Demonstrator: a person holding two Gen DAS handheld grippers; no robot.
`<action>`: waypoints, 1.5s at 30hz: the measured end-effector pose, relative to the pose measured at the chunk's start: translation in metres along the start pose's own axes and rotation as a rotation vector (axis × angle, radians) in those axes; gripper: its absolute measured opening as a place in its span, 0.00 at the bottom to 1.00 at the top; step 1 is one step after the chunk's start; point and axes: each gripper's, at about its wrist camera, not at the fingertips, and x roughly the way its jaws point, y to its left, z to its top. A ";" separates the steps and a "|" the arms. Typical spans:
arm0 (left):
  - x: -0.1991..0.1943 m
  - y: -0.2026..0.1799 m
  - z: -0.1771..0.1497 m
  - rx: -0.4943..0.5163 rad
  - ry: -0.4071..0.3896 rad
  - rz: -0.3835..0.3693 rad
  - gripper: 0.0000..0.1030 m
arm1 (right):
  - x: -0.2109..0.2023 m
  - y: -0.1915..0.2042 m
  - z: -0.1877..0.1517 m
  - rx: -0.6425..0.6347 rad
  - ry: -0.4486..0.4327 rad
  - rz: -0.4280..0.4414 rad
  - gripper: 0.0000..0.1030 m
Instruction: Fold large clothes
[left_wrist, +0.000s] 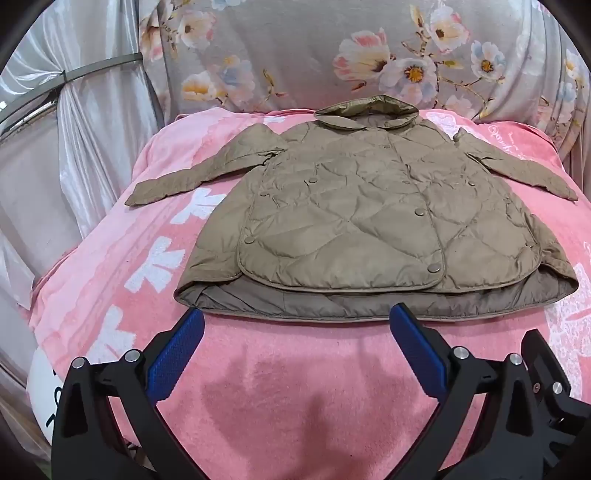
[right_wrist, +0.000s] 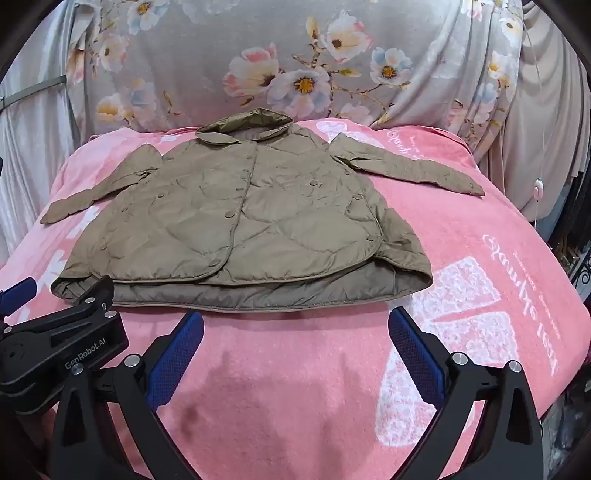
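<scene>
A tan quilted jacket (left_wrist: 369, 214) lies flat and buttoned on a pink blanket (left_wrist: 295, 387), collar at the far side, hem towards me, both sleeves spread outwards. It also shows in the right wrist view (right_wrist: 240, 221). My left gripper (left_wrist: 295, 317) is open and empty, hovering just short of the hem's middle. My right gripper (right_wrist: 295, 321) is open and empty, just short of the hem's right part. The left gripper's black body (right_wrist: 62, 347) shows at the lower left of the right wrist view.
The blanket (right_wrist: 461, 258) covers a raised bed-like surface. A grey floral cloth (left_wrist: 332, 55) hangs behind it. Shiny white curtains (left_wrist: 74, 147) stand at the left. A white cord with a switch (right_wrist: 538, 188) hangs at the right.
</scene>
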 end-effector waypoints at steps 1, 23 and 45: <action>0.001 0.001 0.000 -0.015 0.012 -0.013 0.95 | -0.001 -0.001 0.000 0.010 -0.007 0.007 0.95; -0.014 0.009 -0.001 -0.032 0.015 -0.026 0.95 | -0.008 0.005 -0.005 -0.006 -0.003 0.003 0.95; -0.010 0.012 0.001 -0.035 0.021 -0.031 0.95 | -0.011 0.005 -0.007 -0.007 -0.006 0.000 0.95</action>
